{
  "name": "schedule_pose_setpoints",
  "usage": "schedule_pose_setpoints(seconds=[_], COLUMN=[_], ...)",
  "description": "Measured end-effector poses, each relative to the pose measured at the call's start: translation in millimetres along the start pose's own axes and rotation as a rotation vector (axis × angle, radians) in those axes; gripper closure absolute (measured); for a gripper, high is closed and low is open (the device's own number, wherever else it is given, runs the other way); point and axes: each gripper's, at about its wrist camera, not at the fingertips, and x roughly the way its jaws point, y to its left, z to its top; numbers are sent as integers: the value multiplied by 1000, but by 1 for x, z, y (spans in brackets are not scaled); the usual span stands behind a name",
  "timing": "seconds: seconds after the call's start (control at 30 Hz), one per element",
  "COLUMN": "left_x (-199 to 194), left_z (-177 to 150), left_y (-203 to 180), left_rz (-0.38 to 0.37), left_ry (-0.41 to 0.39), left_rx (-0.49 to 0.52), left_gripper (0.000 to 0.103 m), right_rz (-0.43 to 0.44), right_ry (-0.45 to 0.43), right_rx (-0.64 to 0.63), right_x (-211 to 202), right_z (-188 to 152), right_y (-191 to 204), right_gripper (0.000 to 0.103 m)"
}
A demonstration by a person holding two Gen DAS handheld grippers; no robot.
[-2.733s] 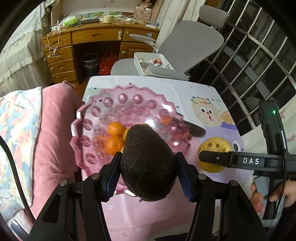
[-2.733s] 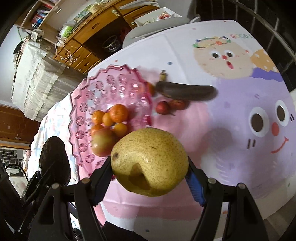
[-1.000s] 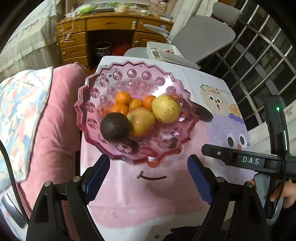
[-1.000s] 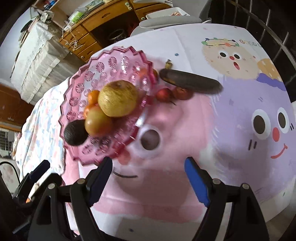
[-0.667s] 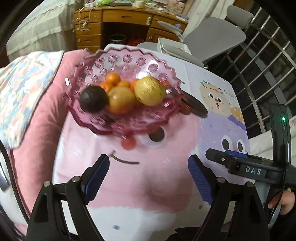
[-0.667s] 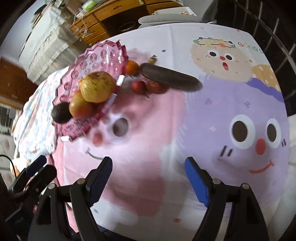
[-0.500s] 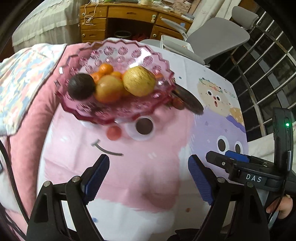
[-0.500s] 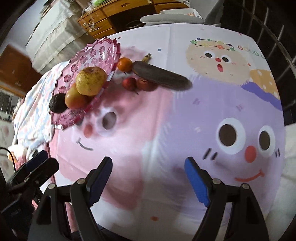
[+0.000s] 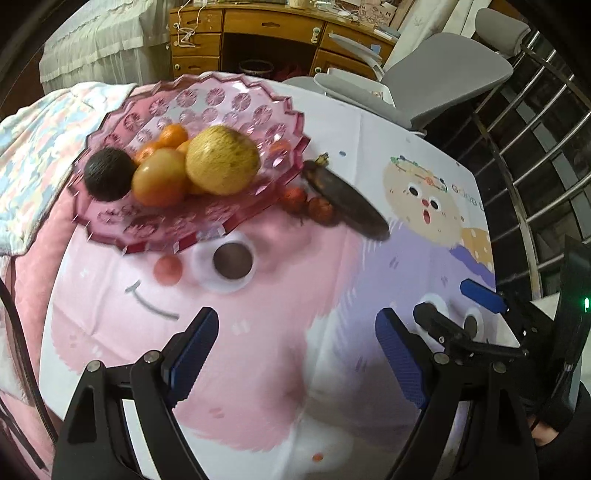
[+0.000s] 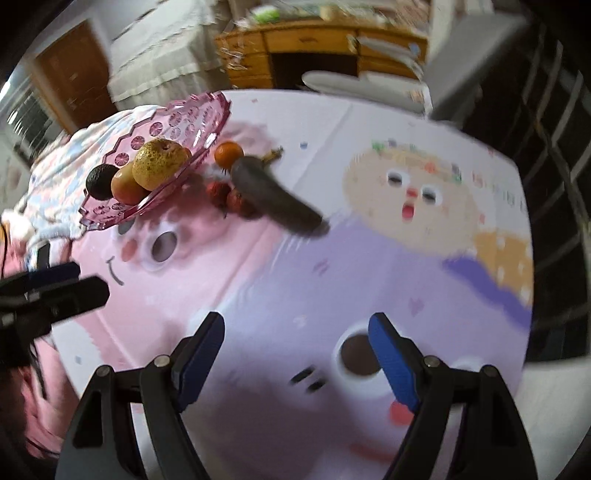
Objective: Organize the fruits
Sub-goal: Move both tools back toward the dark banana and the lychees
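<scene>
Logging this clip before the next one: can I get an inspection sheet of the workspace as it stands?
Surface: cartoon tablecloth covers the table.
Job's things: pink bowl holds avocado, pear, apple, oranges. On the cloth beside the bowl: dark banana, two small red fruits, one orange.
Clutter: nothing seen on the table.
Grippers: left gripper and right gripper open, empty.
Cables: white cords on desk.
Surroundings: wooden desk, grey chair, window bars.
</scene>
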Motion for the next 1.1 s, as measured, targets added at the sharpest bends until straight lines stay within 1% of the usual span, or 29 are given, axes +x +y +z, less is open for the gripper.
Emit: schedule_pose_setpoints(seconds=[0.13,0.37,0.43,0.53,0.6,0.77,0.87,0.93,1.03,1.1], left_x=[20,59,65,74,80,93,101,104,108,109], left_z=[13,30,32,37,39,46,50,52,55,56], left_y=[-11,-20,-22,-25,-25,-26,-27,-26,-25,-24], left_rz=[10,12,26,37,39,52,76,92,112,113], left_ry=[-13,-51,-71,-85,-83,-80,-80,-85,-86,-85], left_rx=[-11,-70,-70,-64,-71,-81,-72,-66,-64,-71], left_gripper=[17,17,17,17,17,17,18,18,19,19], right_rz=[-22,-70,-72,-54,-33,-4,-3,3,24,38], right_ry=[-85,-211,-232,-238,-236,-238,-267,-285,-281,-281], right_rx=[-130,-348,-402,-475,-503,-531,-547,-558,-583,-608], right_x=[7,36,46,61,70,87,90,91,93,95], right_z=[9,20,21,23,25,34,38,41,46,47], right_y=[-4,-5,-4,-3,-2,0,2,4,7,10], right_gripper=[22,22,22,22,23,31,37,38,39,43])
